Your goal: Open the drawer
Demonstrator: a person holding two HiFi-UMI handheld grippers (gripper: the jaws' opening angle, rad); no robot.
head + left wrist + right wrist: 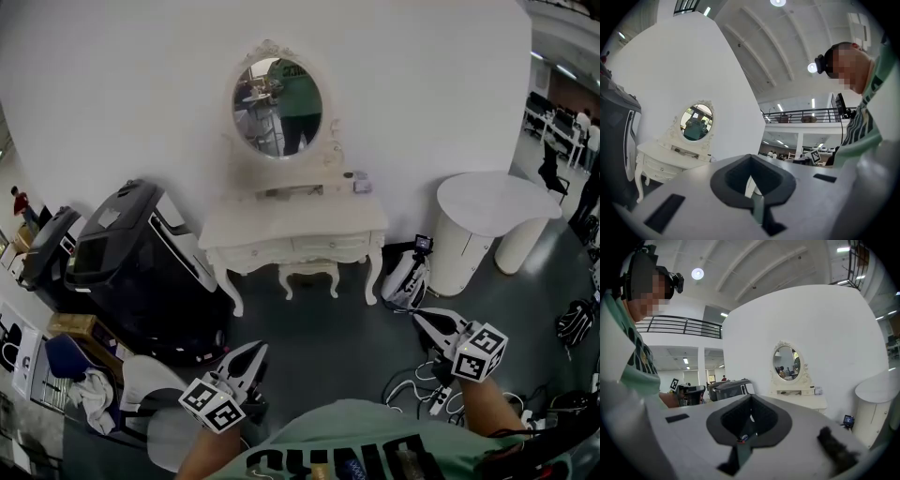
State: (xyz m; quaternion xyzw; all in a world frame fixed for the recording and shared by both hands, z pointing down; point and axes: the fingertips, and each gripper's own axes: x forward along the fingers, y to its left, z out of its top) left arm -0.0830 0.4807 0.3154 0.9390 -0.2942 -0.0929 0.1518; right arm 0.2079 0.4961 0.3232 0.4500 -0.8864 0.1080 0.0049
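A white dressing table (291,225) with an oval mirror (277,107) stands against the white wall, some way ahead of me. Its drawers (323,245) run along the front under the top, and all look pushed in. My left gripper (257,349) is low at the left, shut and empty, pointing toward the table. At the lower right my right gripper (418,317) also has its jaws together with nothing in them. The left gripper view shows the table (658,161) far off at the left. In the right gripper view the table (799,400) sits small, right of centre.
A small white stool (309,274) is tucked under the table. Large black machines (141,262) stand at the left, with boxes (80,328) near them. A round white table (492,202) is at the right, a bag (408,278) beside it, and cables (422,386) lie on the dark floor.
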